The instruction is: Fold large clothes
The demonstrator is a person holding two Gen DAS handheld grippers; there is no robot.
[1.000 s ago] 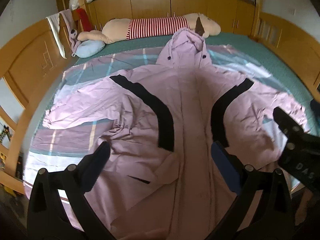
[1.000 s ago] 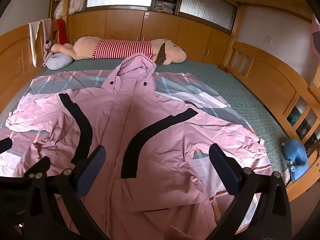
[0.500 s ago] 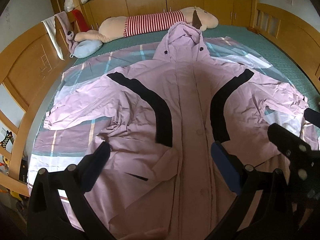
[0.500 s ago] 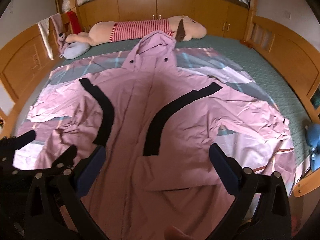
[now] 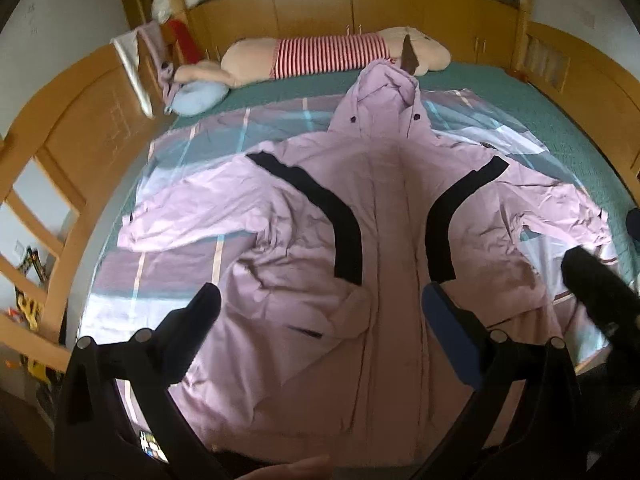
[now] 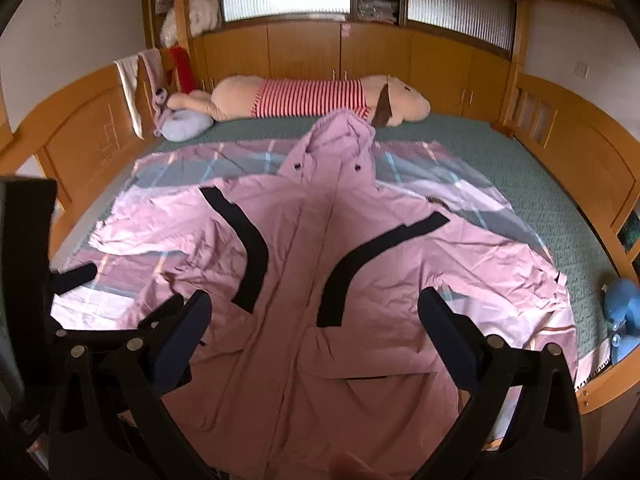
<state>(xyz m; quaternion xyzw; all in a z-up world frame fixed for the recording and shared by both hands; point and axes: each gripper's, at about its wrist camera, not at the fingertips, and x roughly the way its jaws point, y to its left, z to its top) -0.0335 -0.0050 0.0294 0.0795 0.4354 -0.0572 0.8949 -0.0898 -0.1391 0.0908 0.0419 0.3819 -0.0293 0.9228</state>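
Both grippers [image 5: 320, 312] [image 6: 314, 312] agape over pink jacket [image 5: 384, 264]; only R view shows blue toy [image 6: 622, 300].

The pink jacket [image 6: 304, 280] spreads across most of the bed [image 6: 500, 184]. Beyond its hood, a long plush toy [image 6: 312, 98] blocks the far edge. Right of the jacket, green bedding lies bare up to the wooden rail [image 6: 580, 152].
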